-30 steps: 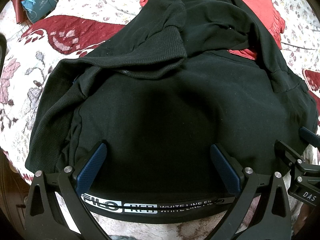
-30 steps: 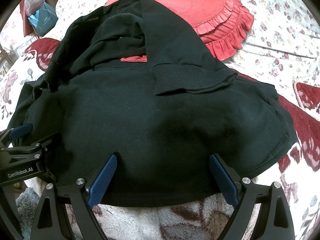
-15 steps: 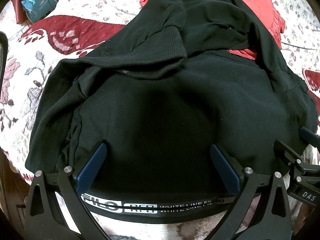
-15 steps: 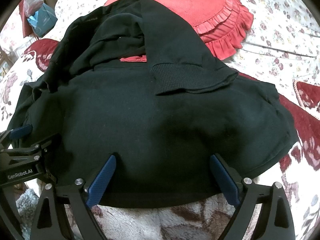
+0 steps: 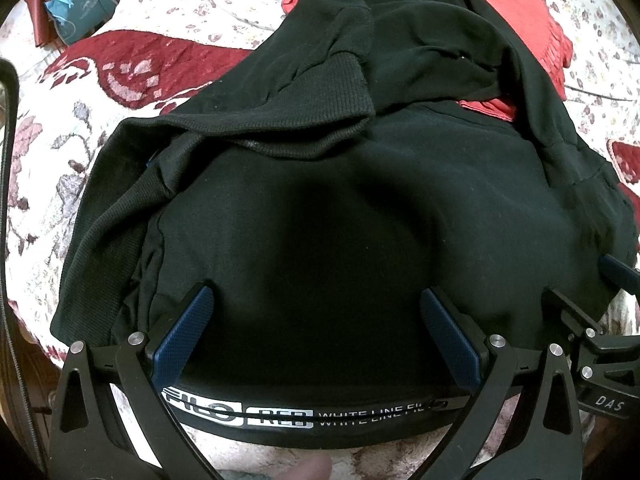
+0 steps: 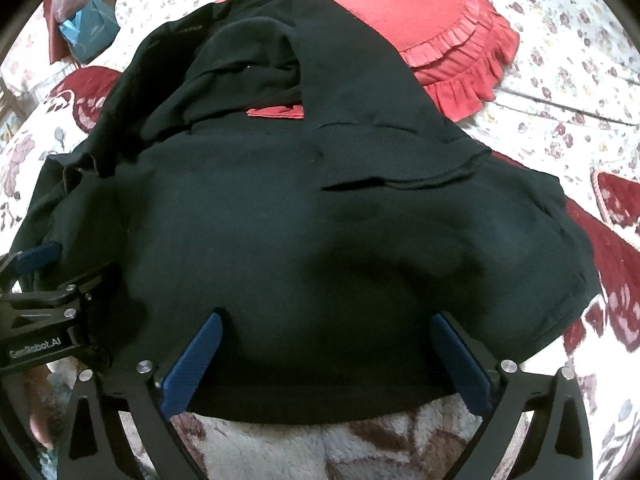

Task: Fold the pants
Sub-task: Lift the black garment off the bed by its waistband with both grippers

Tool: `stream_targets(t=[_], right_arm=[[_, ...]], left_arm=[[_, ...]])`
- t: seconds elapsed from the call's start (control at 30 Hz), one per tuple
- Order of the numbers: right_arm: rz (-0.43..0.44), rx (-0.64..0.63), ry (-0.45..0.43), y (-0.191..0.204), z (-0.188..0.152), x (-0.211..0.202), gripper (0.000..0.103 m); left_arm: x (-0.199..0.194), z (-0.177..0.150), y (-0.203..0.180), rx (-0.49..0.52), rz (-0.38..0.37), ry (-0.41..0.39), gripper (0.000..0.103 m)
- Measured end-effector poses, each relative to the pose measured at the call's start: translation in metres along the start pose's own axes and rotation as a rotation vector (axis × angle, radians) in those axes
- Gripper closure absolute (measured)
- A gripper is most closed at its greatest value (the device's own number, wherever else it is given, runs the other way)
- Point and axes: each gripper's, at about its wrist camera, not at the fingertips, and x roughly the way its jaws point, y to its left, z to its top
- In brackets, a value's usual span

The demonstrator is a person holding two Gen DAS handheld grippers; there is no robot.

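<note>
On flowered bedspread (image 5: 208,4): black pants (image 5: 360,216) lie bunched, cuffs doubled back toward red cushion (image 6: 420,20). Left gripper (image 5: 316,320) and right gripper (image 6: 326,344), jaws wide open, straddle near waistband edge, likely poised for next fold.

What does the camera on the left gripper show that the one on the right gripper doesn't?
Only the left wrist view shows the white lettering on the waistband at the near edge, and the right gripper at its side.

Only the right wrist view shows most of the red frilled cushion and the left gripper at its side.

Both show the black pants, partly folded on a floral bedcover, a ribbed cuff lying on top, a blue packet far off, and each camera's own fingers spread wide over the near edge.
</note>
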Motion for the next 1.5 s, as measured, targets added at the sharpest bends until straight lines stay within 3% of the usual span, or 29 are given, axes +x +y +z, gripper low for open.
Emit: stream_targets(t=[0.2,0.33,0.6,0.77,1.03,1.27,1.5], right_arm=[[-0.005,-0.009,0.014,0.001,0.001,0.001,0.000],[-0.003,0.006,0.037,-0.002,-0.004,-0.015,0.018],[0.091,0.141,-0.078,-0.024,-0.054,-0.074,0.020],[0.128,0.231,-0.164,-0.038,-0.063,-0.087,0.020],[0.175,0.343,-0.106,-0.057,-0.067,-0.075,0.025],[0.237,0.437,-0.092,-0.075,-0.073,-0.070,0.026],[0.275,0.513,-0.069,-0.089,-0.075,-0.064,0.026]], left_arm=[[-0.002,-0.002,0.003,-0.013,-0.011,-0.012,0.000],[-0.020,-0.011,0.011,-0.025,-0.060,-0.039,0.001],[-0.095,-0.061,0.004,0.087,-0.002,-0.331,0.001],[-0.109,-0.077,-0.002,0.122,-0.002,-0.406,0.001],[-0.099,-0.081,0.001,0.102,-0.049,-0.355,0.001],[-0.095,-0.082,0.006,0.074,-0.161,-0.315,0.005],[-0.096,-0.082,0.001,0.093,-0.188,-0.308,0.005]])
